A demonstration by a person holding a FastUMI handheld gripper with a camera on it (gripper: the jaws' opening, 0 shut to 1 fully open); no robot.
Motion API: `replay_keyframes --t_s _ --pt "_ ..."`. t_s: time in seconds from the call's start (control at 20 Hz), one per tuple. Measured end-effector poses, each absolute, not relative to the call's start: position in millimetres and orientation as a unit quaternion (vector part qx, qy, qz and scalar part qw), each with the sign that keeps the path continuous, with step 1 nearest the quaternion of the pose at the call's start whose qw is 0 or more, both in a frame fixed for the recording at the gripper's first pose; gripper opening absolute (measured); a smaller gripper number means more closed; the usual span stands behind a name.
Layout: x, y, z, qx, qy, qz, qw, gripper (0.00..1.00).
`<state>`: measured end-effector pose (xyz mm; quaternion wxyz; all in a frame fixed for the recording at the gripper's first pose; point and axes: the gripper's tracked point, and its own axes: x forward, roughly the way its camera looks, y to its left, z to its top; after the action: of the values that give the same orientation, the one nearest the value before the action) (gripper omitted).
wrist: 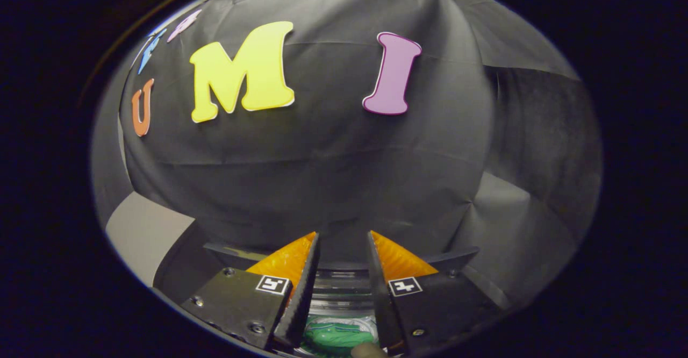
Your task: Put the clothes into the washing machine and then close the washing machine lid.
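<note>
- Lying between the bases of the two fingers, below the gripper [342, 234], green clothes [336, 336] with pale stripes are seen inside the washing machine [344, 291].
- A shiny ringed rim of the washing machine is seen in the gap between the fingers, just above the clothes.
- The clothes are not touched by either finger; they are set well back from the fingertips, low under the gripper.
- A small rounded tan shape [368, 351] is seen just beside the clothes, at the inner edge of the right finger; what it is cannot be told.
- The fingers are held apart with a moderate gap, and nothing is clamped between them.
- Beyond the fingertips, the black cloth wall [333, 175] of the booth is faced.
- A pale surface [142, 237] is seen to the left of the washing machine.
</note>
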<state>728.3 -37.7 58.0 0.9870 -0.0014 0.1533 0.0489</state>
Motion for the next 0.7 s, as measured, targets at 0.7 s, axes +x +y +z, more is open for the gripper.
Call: replay_keyframes --t_s 0.7 --pt "765.4 -33.2 22.5 0.008 0.169 0.047 0.984 0.71"
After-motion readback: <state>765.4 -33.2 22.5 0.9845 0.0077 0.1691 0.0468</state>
